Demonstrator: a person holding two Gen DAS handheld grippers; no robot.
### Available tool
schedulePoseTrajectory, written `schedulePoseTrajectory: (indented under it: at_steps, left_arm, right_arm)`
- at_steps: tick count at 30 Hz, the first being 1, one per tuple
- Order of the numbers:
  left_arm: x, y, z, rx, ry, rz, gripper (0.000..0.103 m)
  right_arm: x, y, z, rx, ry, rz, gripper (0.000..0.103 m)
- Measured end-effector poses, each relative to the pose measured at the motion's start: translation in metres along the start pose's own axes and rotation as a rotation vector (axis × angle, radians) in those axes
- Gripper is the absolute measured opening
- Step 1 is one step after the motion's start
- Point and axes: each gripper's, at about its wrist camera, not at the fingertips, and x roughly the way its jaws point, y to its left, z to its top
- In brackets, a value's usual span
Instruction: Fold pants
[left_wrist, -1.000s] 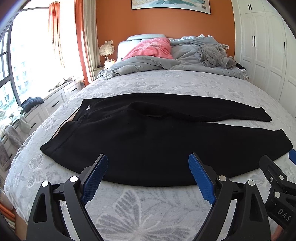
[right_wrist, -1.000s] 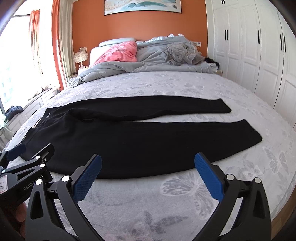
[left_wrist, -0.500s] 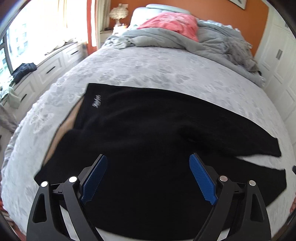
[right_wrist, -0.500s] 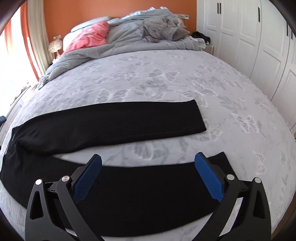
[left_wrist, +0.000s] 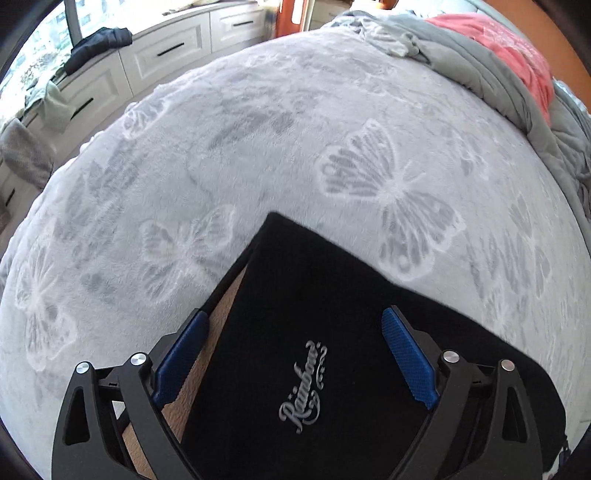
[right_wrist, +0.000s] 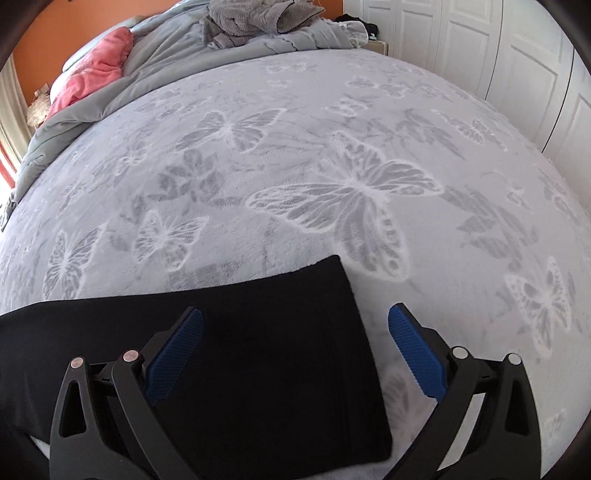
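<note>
Pants, black fleece (left_wrist: 332, 314), lie flat on the grey butterfly-print bed (left_wrist: 258, 129); left tool (left_wrist: 295, 365) gapes over the waistband corner, right tool (right_wrist: 295, 350) gapes over a leg hem.

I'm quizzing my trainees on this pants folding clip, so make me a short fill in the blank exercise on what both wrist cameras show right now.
1. The pants are ____ in colour.
2. The left gripper hangs over the corner that bears a silver ____.
3. The right gripper, its jaws ____, hangs over a leg end.
4. The grey bedspread is patterned with ____.

Missing words: black; logo; open; butterflies
</note>
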Motion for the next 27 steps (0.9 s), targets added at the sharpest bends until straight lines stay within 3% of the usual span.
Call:
schedulePoseTrajectory:
  at_steps: [3,5,6,7,8,10,16,19,23,27]
  left_arm:
    - [0.0,-0.015,0.002,0.057,-0.029,-0.002,0.09]
    - [-0.002,-0.024,0.001,0.095,-0.046,0.016,0.061]
    - [-0.005,-0.027,-0.001,0.113,-0.045,-0.015,0.046]
    - [-0.008,-0.029,-0.002,0.112,-0.033,-0.048,0.023]
    - [-0.012,-0.03,-0.004,0.104,-0.031,-0.06,0.014]
    - [-0.028,-0.033,-0.006,0.112,-0.068,-0.066,0.01]
    - [-0.137,-0.002,-0.032,0.116,-0.199,-0.253,0.009]
    - [-0.188,0.025,-0.065,0.153,-0.244,-0.281,0.009]
    - [-0.214,0.073,-0.125,0.176,-0.218,-0.271,0.009]
    - [-0.184,0.106,-0.175,0.204,-0.123,-0.188,0.018]
  right_arm:
    - [0.009,0.007,0.002,-0.011,-0.024,0.014,0.095]
    - [0.006,0.009,0.002,-0.001,-0.04,0.017,0.059]
    - [0.004,0.009,0.002,0.004,-0.04,0.043,0.042]
    - [-0.001,0.007,0.003,0.017,-0.029,0.104,0.015]
    - [-0.007,0.008,0.004,0.026,-0.04,0.117,0.015]
    - [-0.035,0.013,0.004,-0.008,-0.099,0.13,0.015]
    - [-0.144,-0.006,-0.013,-0.047,-0.243,0.246,0.014]
    - [-0.183,-0.021,-0.04,-0.107,-0.271,0.25,0.015]
    - [-0.199,-0.056,-0.094,-0.124,-0.239,0.263,0.016]
    - [-0.175,-0.08,-0.144,-0.131,-0.119,0.211,0.025]
